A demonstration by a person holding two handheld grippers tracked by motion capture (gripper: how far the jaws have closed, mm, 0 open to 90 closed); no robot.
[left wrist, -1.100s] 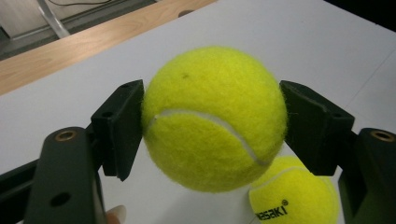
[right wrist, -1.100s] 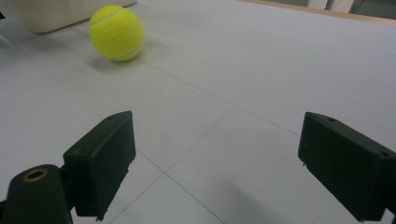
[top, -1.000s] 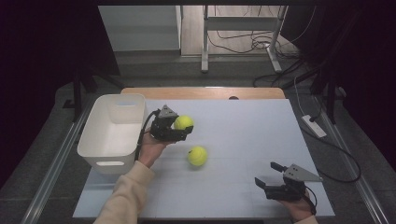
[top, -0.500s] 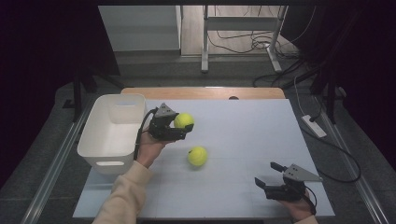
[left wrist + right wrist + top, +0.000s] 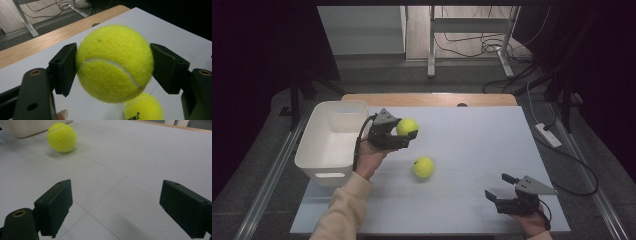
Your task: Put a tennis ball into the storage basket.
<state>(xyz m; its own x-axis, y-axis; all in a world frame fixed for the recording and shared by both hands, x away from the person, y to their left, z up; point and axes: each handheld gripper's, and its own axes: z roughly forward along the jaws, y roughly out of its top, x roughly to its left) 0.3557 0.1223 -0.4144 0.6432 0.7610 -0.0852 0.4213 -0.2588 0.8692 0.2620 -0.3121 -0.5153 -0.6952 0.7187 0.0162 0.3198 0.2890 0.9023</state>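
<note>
My left gripper (image 5: 407,128) is shut on a yellow tennis ball (image 5: 406,127), held above the table just right of the white bin (image 5: 332,141). In the left gripper view both black pads press the ball (image 5: 113,62) from either side, midway between the fingertips of the left gripper (image 5: 113,67). A second tennis ball (image 5: 423,167) lies on the white table, also visible low in the left gripper view (image 5: 143,108) and far left in the right gripper view (image 5: 62,137). My right gripper (image 5: 499,187) rests near the front right edge, open with nothing between its fingertips (image 5: 116,207).
The white bin stands at the table's left side; its lower wall (image 5: 27,126) shows in the right gripper view. A wooden strip (image 5: 432,99) borders the table's far edge. A power strip (image 5: 548,135) and cables lie on the floor to the right.
The left gripper has shifted very slightly with its ball. The right gripper and the loose ball have stayed in place.
</note>
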